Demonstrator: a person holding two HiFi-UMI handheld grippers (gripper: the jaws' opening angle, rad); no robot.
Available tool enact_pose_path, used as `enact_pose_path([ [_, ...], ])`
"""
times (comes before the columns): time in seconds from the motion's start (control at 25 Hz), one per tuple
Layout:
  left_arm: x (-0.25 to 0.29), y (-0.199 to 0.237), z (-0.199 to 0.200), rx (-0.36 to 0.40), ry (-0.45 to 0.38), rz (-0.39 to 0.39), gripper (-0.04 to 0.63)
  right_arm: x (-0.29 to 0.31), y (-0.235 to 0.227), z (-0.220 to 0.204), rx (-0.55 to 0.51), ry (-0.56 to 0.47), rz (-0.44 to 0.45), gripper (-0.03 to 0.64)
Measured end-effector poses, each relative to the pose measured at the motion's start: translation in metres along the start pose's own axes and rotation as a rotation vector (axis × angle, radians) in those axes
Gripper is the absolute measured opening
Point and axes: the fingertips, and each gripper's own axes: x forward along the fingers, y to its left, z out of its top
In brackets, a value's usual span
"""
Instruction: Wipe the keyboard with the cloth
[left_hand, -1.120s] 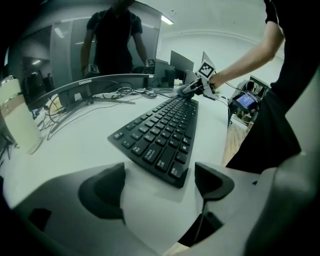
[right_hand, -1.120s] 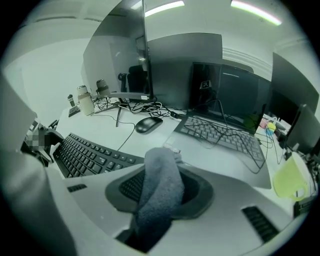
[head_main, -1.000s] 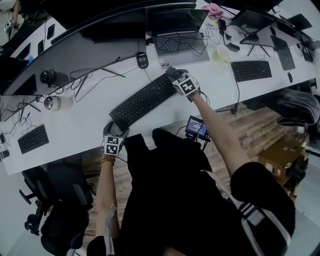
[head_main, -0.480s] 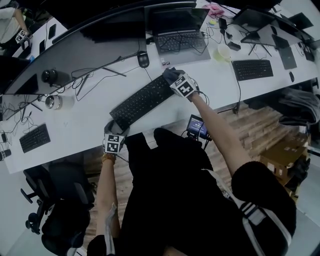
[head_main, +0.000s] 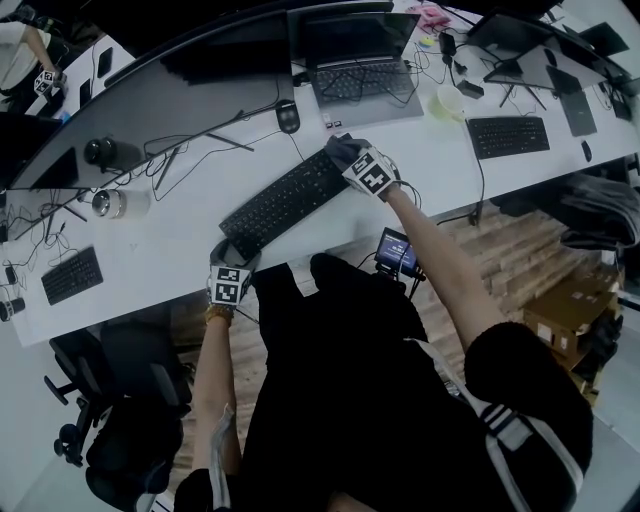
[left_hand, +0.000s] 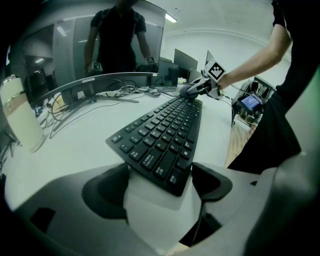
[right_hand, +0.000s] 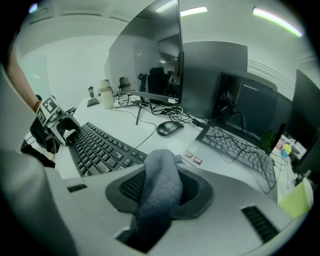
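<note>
- Head view: The keyboard (head_main: 285, 200) lies askew on the white table (head_main: 150, 255). Its near-left end points toward the person and its far-right end toward the laptop (head_main: 360, 65). The left gripper (head_main: 235, 268) sits at the near-left end. The right gripper (head_main: 348, 158) sits at the far-right end, with the grey cloth (head_main: 338, 149) bunched at its tip over the end keys. A mouse (head_main: 286, 118) lies beyond the keyboard, apart from it.
- Left gripper view: The jaws stand wide with the keyboard's near-left end between them, and each pad meets one edge of it, so the gripper is pinching the keyboard. The jaws have just been closing a little. At the far end, the right gripper holds the cloth against the last keys.
- Right gripper view: The jaws are pinching the cloth, which stands up in a thick fold between the pads. The keyboard's far-right keys lie just left of the jaws. The mouse and laptop are farther off on the table.
</note>
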Motion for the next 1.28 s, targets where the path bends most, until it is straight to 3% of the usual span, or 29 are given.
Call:
enact_pose_path([
  [0.2, 0.0, -0.001, 0.0, -0.001, 0.002, 0.0, 0.403, 0.005, 0.025, 0.005, -0.174, 0.034, 0.039, 0.106],
  [0.56, -0.001, 0.001, 0.0, -0.005, 0.002, 0.003, 0.403, 0.006, 0.031, 0.009, -0.228, 0.016, 0.044, 0.104],
  [0.64, -0.001, 0.001, 0.0, -0.006, 0.002, 0.002, 0.403, 0.006, 0.031, 0.009, -0.204, 0.005, 0.052, 0.104],
  [0.8, -0.001, 0.0, 0.0, -0.008, 0.002, 0.001, 0.403, 0.008, 0.031, 0.01, -0.027, -0.034, 0.115, 0.1],
  [0.88, -0.001, 0.0, 0.001, -0.006, 0.003, 0.002, 0.403, 0.008, 0.033, 0.013, -0.01, -0.036, 0.125, 0.1],
  [1.16, -0.001, 0.0, 0.001, -0.009, 0.0, 0.0, 0.403, 0.01, 0.046, 0.015, -0.144, -0.015, 0.119, 0.1],
  [1.28, -0.001, 0.001, 0.001, -0.008, 0.0, 0.002, 0.403, 0.01, 0.052, 0.016, -0.27, 0.0, 0.114, 0.1],
])
